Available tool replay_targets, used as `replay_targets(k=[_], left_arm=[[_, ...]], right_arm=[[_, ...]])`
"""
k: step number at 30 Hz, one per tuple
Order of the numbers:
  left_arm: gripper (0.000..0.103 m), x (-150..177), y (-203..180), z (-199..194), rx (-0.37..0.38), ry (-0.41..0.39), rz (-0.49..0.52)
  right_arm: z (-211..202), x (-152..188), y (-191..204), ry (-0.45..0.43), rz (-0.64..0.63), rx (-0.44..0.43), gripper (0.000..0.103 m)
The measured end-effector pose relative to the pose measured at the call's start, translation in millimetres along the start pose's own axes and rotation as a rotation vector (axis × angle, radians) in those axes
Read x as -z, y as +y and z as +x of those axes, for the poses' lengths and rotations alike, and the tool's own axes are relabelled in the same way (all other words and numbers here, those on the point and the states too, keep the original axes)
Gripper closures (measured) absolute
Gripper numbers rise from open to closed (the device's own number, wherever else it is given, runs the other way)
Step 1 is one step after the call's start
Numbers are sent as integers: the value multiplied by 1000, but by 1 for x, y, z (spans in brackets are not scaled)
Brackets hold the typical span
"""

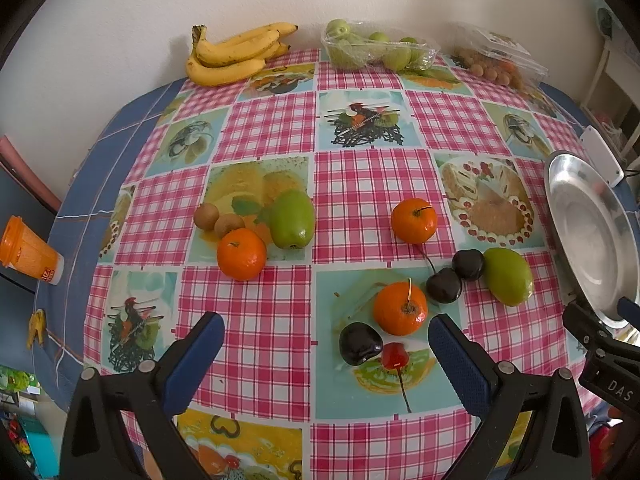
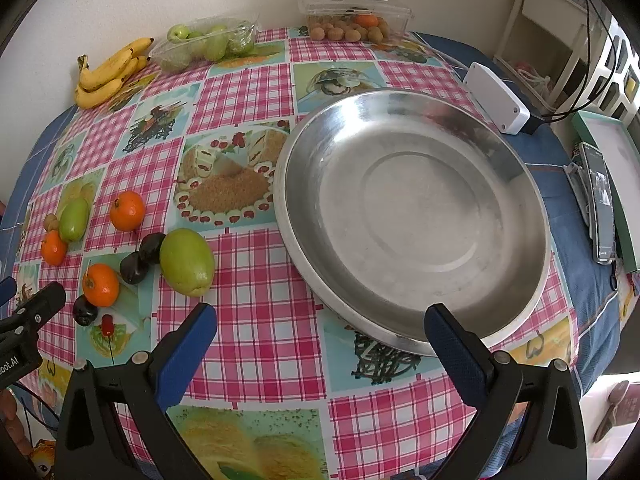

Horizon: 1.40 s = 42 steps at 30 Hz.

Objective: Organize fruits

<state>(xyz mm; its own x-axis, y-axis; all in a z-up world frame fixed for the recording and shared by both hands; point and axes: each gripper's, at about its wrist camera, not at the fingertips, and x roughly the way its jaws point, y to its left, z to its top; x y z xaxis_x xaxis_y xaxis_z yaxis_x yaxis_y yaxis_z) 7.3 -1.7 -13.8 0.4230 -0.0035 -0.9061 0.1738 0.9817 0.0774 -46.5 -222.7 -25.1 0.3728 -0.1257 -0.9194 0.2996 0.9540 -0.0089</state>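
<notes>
Loose fruit lies on the checked tablecloth. In the left wrist view, three tangerines [image 1: 400, 308] [image 1: 414, 221] [image 1: 241, 254], two green fruits [image 1: 291, 219] [image 1: 508, 276], dark plums [image 1: 359, 343] [image 1: 443, 285], a red cherry [image 1: 395, 355] and two small brown fruits [image 1: 206, 216] are spread about. My left gripper [image 1: 326, 338] hangs open above the cloth, just short of the nearest plum and tangerine. An empty steel dish [image 2: 412, 216] fills the right wrist view. My right gripper [image 2: 320, 326] is open at the dish's near rim, holding nothing.
Bananas [image 1: 234, 54], a clear tray of green fruit [image 1: 376, 48] and a clear box of small brown fruit [image 1: 500, 62] line the far edge by the wall. A white box [image 2: 496, 98], a phone [image 2: 600, 206] and cables lie right of the dish. An orange cup [image 1: 28, 250] stands off left.
</notes>
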Motion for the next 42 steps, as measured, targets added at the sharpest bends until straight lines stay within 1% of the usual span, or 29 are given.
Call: replay_targets(k=[35,38,42], left_arm=[[0,2,0,2,2,0,-1],[0,3,3,-1,15,-16,-15],[0,2,13,-8,64,-63,-66]], right_arm=[[0,0,-1,2,-2,-2,0],[-1,0,0,-2,-3,-12,0],[-7,-2,9,-34,-28,-63,0]])
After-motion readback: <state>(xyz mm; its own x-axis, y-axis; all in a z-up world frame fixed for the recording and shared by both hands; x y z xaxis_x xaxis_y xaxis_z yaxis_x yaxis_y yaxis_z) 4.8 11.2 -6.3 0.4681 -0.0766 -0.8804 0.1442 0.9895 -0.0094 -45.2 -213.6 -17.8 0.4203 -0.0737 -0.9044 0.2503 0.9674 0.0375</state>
